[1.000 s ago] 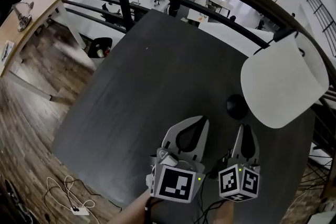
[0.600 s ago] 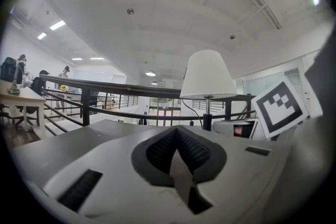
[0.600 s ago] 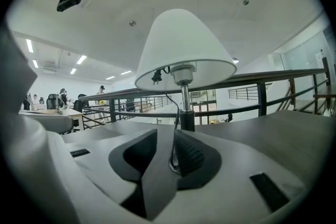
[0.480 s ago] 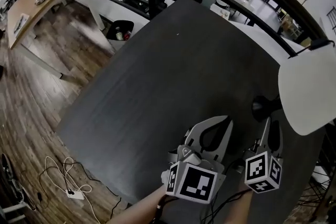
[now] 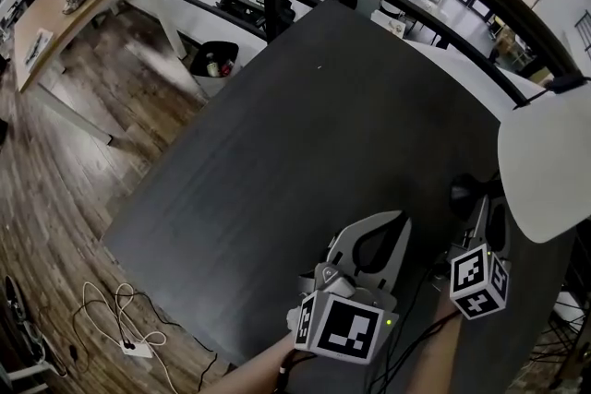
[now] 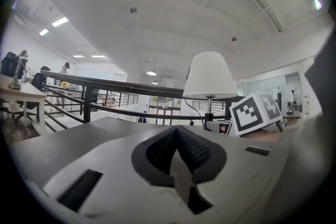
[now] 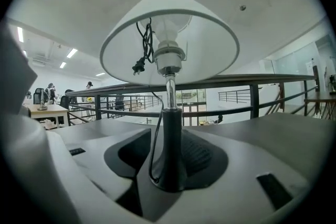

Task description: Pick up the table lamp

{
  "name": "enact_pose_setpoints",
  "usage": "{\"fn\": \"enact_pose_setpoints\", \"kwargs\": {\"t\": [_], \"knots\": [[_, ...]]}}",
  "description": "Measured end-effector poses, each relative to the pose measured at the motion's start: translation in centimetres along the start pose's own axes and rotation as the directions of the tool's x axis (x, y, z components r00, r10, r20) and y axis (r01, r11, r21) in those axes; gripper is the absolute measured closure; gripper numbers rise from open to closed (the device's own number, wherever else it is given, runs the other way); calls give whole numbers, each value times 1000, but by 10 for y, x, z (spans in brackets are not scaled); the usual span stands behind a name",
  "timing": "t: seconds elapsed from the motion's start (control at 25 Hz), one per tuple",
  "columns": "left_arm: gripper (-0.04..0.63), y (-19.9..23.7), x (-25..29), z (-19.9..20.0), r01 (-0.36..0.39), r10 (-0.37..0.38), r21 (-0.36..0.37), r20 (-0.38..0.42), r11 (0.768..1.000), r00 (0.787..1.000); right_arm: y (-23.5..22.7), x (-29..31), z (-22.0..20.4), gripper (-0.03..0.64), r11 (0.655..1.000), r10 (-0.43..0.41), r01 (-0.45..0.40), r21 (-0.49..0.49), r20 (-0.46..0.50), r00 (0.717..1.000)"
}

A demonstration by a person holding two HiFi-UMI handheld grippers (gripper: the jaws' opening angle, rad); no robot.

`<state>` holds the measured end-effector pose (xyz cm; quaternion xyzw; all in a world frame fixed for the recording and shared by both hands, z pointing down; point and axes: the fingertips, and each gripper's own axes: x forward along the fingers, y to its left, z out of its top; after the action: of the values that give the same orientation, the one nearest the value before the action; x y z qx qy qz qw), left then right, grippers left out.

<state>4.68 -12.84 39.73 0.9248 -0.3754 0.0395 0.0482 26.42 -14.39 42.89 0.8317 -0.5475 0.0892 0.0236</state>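
One: right tool (image 7: 168, 161) just opened wider, straddling table lamp (image 7: 202, 52).

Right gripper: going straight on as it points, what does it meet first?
The table lamp's black stem, already between the right gripper's jaws, which have just been opening; no contact visible yet.

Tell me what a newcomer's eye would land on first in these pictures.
The table lamp, big and white-shaded, looms over the right side of the dark table in the head view. Next comes the right gripper: its jaws have just been opening, and the lamp's black stem stands between them, seemingly clear of the pads.
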Motion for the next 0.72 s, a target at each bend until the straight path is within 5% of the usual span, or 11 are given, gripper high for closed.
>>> {"fn": "enact_pose_setpoints", "kwargs": {"t": [0.72], "knots": [[552,8,20,-9,9,-9,-10,-18,1000,1000,-7,29,-6,416,999,-40,41,-25,18,999]]}}
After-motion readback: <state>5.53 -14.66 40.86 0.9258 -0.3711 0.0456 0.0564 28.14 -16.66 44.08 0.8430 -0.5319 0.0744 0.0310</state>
